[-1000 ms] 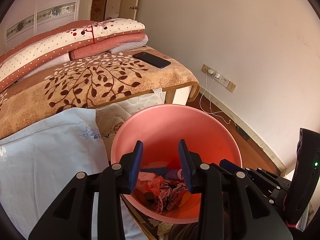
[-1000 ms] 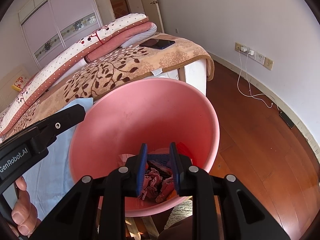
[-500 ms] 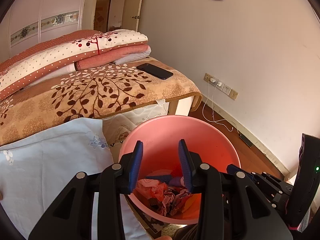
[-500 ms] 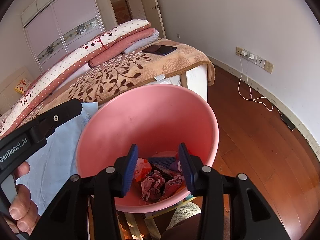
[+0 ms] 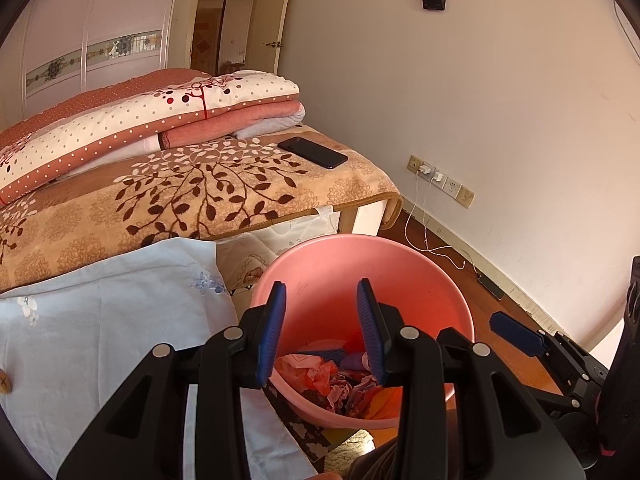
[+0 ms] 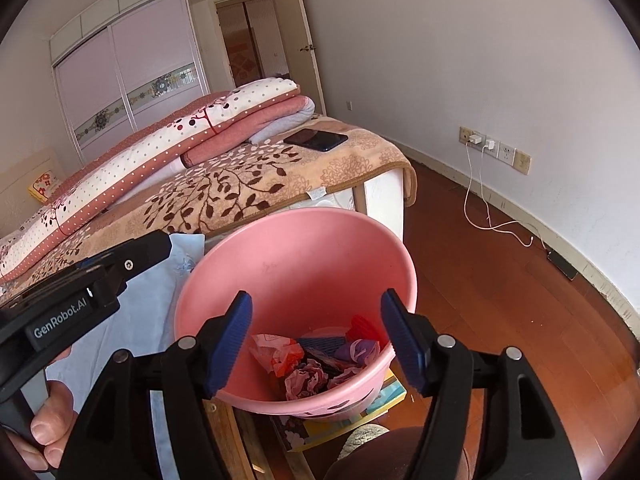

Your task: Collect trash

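A pink plastic bin (image 5: pixel 400 264) (image 6: pixel 280 248) stands beside the bed. Crumpled trash (image 5: pixel 332 376) (image 6: pixel 316 364) of pink, red, purple and blue wrappers lies at its bottom. My left gripper (image 5: pixel 322 332) is open and empty, held above the bin's near rim. My right gripper (image 6: pixel 316 340) is wide open and empty, held above the bin mouth. The left gripper's body (image 6: pixel 80 300) shows at the left of the right wrist view, and the right gripper's blue fingertip (image 5: pixel 516 338) shows at the right of the left wrist view.
A bed with a leaf-pattern blanket (image 5: pixel 180 196), folded quilts (image 5: pixel 152 120) and a black phone (image 5: pixel 312 152) lies behind the bin. A pale blue sheet (image 5: pixel 100 312) hangs at the left. Charger cables (image 6: pixel 480 208) trail from wall sockets onto the wooden floor (image 6: pixel 500 300).
Both grippers have drawn back and up from the bin. The right gripper has opened from nearly shut to wide open. The left gripper's opening is unchanged.
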